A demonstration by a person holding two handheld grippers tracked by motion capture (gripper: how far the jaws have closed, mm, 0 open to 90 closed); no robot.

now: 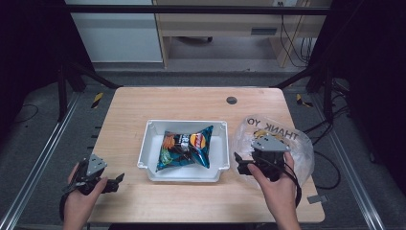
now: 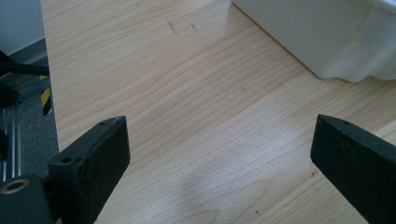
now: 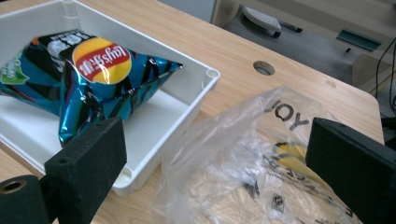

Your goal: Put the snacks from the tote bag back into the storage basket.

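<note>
Jaws wide on both sides: our right gripper (image 1: 244,165) hangs over the clear plastic bag (image 3: 261,154), gripping nothing; our left gripper (image 1: 112,182) sits above bare table (image 2: 196,93). Chip bag (image 1: 186,146) lies in the white tray (image 1: 143,153) between us.

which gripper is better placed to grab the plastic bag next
Right. The right gripper hangs open right over the clear plastic bag; the left gripper sits open across the white bin.
</note>
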